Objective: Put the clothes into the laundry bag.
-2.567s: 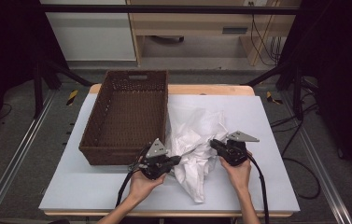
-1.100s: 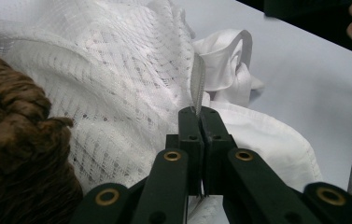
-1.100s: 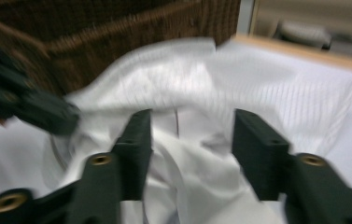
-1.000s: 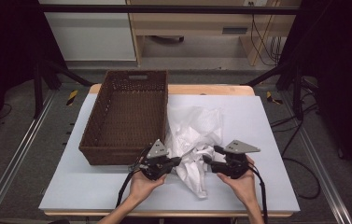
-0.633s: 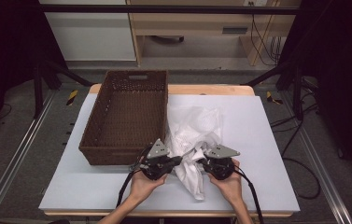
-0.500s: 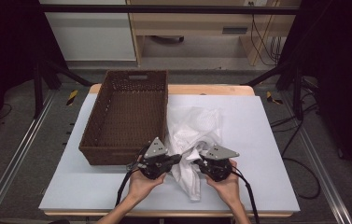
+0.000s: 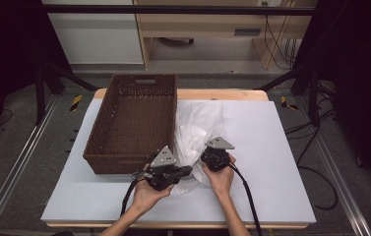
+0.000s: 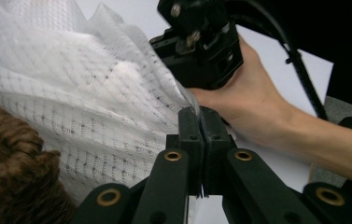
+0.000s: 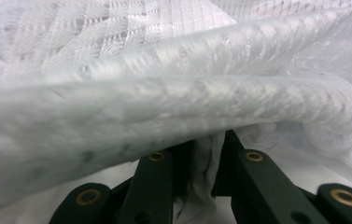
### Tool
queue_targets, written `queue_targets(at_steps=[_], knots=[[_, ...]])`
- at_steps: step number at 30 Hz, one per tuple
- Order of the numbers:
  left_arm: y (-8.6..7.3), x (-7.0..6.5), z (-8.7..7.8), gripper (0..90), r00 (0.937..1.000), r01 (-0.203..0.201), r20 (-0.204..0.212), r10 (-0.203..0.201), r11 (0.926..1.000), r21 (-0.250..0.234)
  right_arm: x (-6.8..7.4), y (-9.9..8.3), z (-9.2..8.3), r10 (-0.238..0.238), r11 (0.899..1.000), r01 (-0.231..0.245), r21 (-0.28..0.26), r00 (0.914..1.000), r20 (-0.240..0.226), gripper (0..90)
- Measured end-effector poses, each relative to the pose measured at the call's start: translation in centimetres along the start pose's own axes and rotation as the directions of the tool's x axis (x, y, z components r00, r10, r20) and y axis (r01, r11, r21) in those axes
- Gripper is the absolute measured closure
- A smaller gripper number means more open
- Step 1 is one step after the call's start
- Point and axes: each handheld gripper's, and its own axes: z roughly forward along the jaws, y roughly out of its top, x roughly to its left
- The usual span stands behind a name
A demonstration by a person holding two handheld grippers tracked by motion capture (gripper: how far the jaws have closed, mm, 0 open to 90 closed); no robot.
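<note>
a white cloth (image 7: 199, 132) lies on the bench (image 7: 271, 147), in the middle of the high view, just to the right of a brown basket (image 7: 134, 123). its near end is bunched up between the two hands, so it is hard to see how it is folded there.

the left gripper (image 7: 185, 171) is low in the middle of the high view. in the left gripper view its two black jaws are pressed tight together on a thin edge of the cloth (image 8: 94, 93), and a little strip of the cloth pokes out below them. a bit of the basket (image 8: 10, 172) shows at the lower left of that view, cut off by the edge. the right gripper (image 8: 197, 42) and the hand holding it are at the top right there, close behind the cloth.

the right gripper (image 7: 207, 157) sits just right of the left one in the high view, with its front end tucked into the cloth, so its jaws are hidden from above. in the right gripper view the jaws have just been closing, and now they stand narrow with a bunch of cloth (image 9: 201, 177) squeezed between them. a big fold of cloth hangs across that view, blurry and very close, and hides the tips of the jaws.

both arms come in from the bottom of the high view and are cut off there. black cables trail back from each gripper.
</note>
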Motion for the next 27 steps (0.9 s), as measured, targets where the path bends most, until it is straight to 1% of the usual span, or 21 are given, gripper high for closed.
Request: queue_targets(at_steps=[2,3,5,7,9,10,11,12,13,15,17,18,19,20,21,22,23,24,25,26,27], knots=[[-0.3,0.2,0.5,88.7,0.9999,-0.001,-0.014,0.001,0.9999,0.01,-0.4,0.1,-0.8,-0.026,1.0,0.026,0.006,0.999,-0.037,76.1],[-0.5,0.4,0.8,88.6,0.9997,0.006,-0.022,-0.006,0.9999,0.015,-0.6,0.3,-1.5,-0.031,0.999,0.031,0.013,0.9978,-0.059,72.7],[-0.7,0.6,1.0,88.5,0.9995,0.017,-0.029,-0.016,0.9997,0.016,-1.3,0.4,-3.3,-0.05,0.999,0.05,0.005,0.9944,-0.093,63.2],[-0.8,0.8,1.1,88.5,0.999,0.021,-0.041,-0.021,0.9997,0.011,-2.1,0.2,-5.3,-0.047,0.999,0.046,-0.013,0.9929,-0.109,56.0],[-0.9,0.9,1.3,88.5,0.9987,0.027,-0.043,-0.027,0.9996,0.01,-3.0,-0.3,-7.4,-0.041,0.999,0.037,-0.033,0.9898,-0.137,51.4],[-1.0,0.9,1.4,88.5,0.9985,0.029,-0.046,-0.028,0.9995,0.01,-3.4,-0.6,-8.3,-0.047,0.998,0.041,-0.041,0.9889,-0.141,48.5],[-1.0,1.0,1.5,88.5,0.9985,0.031,-0.045,-0.03,0.9994,0.013,-3.7,-1.0,-8.9,-0.041,0.998,0.035,-0.042,0.9894,-0.139,44.0],[-1.1,1.0,1.7,88.4,0.9984,0.03,-0.049,-0.029,0.9994,0.017,-3.9,-1.2,-9.3,-0.036,0.998,0.029,-0.047,0.9888,-0.145,38.9],[-1.1,0.9,1.9,88.4,0.9981,0.031,-0.053,-0.03,0.9994,0.017,-4.1,-1.5,-9.5,-0.031,0.999,0.024,-0.046,0.9866,-0.161,33.8],[-1.2,0.9,2.1,88.4,0.9979,0.03,-0.059,-0.029,0.9993,0.023,-4.0,-1.9,-9.0,-0.009,1.0,0.004,-0.026,0.9825,-0.186,23.5],[-1.3,1.0,2.2,88.3,0.9976,0.03,-0.063,-0.029,0.9993,0.021,-3.1,-2.2,-7.9,-0.012,1.0,0.017,0.021,0.9729,-0.231,16.9],[-1.3,1.0,2.2,88.3,0.9976,0.032,-0.062,-0.031,0.9992,0.022,-2.5,-2.3,-7.4,-0.029,0.998,0.039,0.038,0.97,-0.241,16.1],[-1.4,1.1,2.2,88.3,0.9976,0.032,-0.063,-0.031,0.9993,0.019,-1.8,-2.5,-6.9,-0.056,0.996,0.072,0.056,0.9684,-0.243,16.0],[-1.4,1.1,2.2,88.3,0.9976,0.034,-0.061,-0.032,0.9992,0.02,-1.2,-2.6,-6.3,-0.101,0.991,0.118,0.069,0.9723,-0.211,17.1],[-1.4,1.0,2.2,88.4,0.9976,0.033,-0.062,-0.031,0.9993,0.021,-0.7,-2.7,-5.8,-0.145,0.985,0.158,0.074,0.9758,-0.164,20.4],[-1.4,1.0,2.2,88.3,0.9975,0.031,-0.064,-0.029,0.9994,0.018,-0.6,-2.8,-5.3,-0.165,0.981,0.178,0.079,0.9753,-0.147,25.4],[-1.4,1.0,2.2,88.4,0.9977,0.029,-0.061,-0.027,0.9994,0.019,-0.7,-2.9,-4.7,-0.148,0.983,0.161,0.084,0.9787,-0.142,34.8],[-1.3,0.9,2.2,88.4,0.9978,0.026,-0.062,-0.024,0.9994,0.021,-1.0,-3.0,-4.3,-0.119,0.988,0.133,0.08,0.981,-0.153,49.0],[-1.3,0.9,2.2,88.4,0.9978,0.026,-0.061,-0.024,0.9994,0.021,-1.3,-3.0,-4.0,-0.088,0.991,0.103,0.082,0.9814,-0.171,58.3],[-1.3,0.9,2.2,88.4,0.998,0.027,-0.058,-0.025,0.9994,0.022,-1.4,-2.9,-3.9,-0.067,0.994,0.081,0.077,0.9838,-0.166,68.0],[-1.2,0.9,2.2,88.4,0.998,0.027,-0.057,-0.026,0.9994,0.02,-1.4,-2.9,-4.0,-0.068,0.994,0.081,0.07,0.9841,-0.164,73.5]])
